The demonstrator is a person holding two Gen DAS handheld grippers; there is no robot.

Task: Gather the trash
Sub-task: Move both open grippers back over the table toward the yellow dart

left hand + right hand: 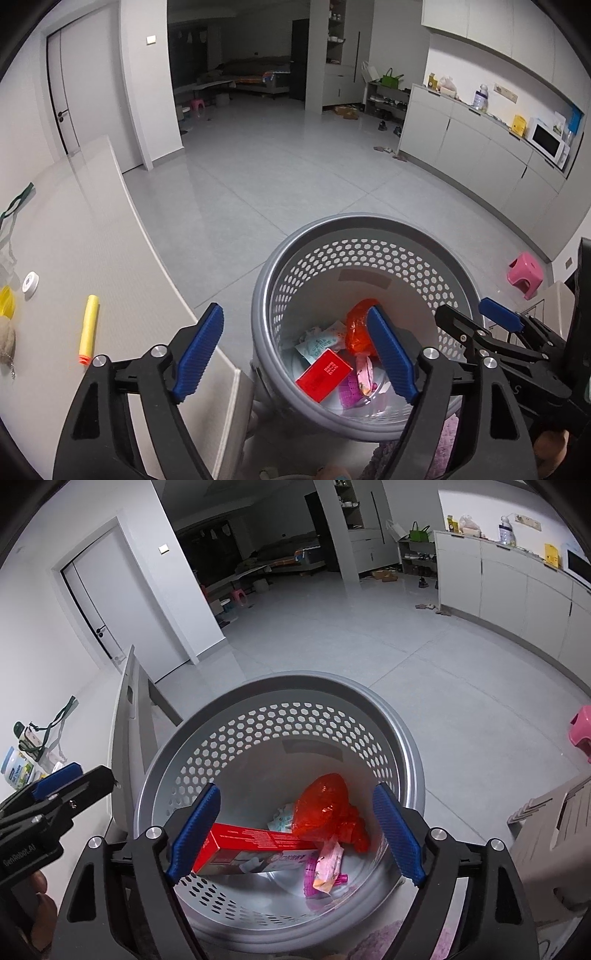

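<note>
Setting: pale grey tiled floor (295,166) of an open room, white base cabinets along the far right wall, a dark bedroom doorway beyond; a light grey table top (92,258) at the left.

Receptacle: round grey plastic basket with a honeycomb-perforated wall (364,247), standing on the floor just beside the table edge, directly beneath both tools.

Contents, lying at the bottom: flat red cardboard box (251,843); knotted translucent orange-red plastic bag (325,805); pink snack wrapper (327,864); pale printed sachet (319,339); purple scrap, partly hidden under the rest.

Tools: left gripper (295,354), blue ribbed pads spread wide apart, nothing between them. Right gripper (293,834), pads likewise spread wide, nothing held; the litter seen between them lies well below.

Progress, as judged: several pieces already binned and both tools empty over the basket, so a deposit looks complete. Possibly still to collect on the table: a yellow foam dart with an orange tip (88,328), a small white round cap (30,283) and a yellow object cut off by the frame edge; whether these count as trash cannot be told.

View differences: only the left wrist view shows the table top items. Only the right wrist view shows the red box's full length and printed face, and bottles with a green lanyard by the left wall. Each view catches the other tool at its margin.
</note>
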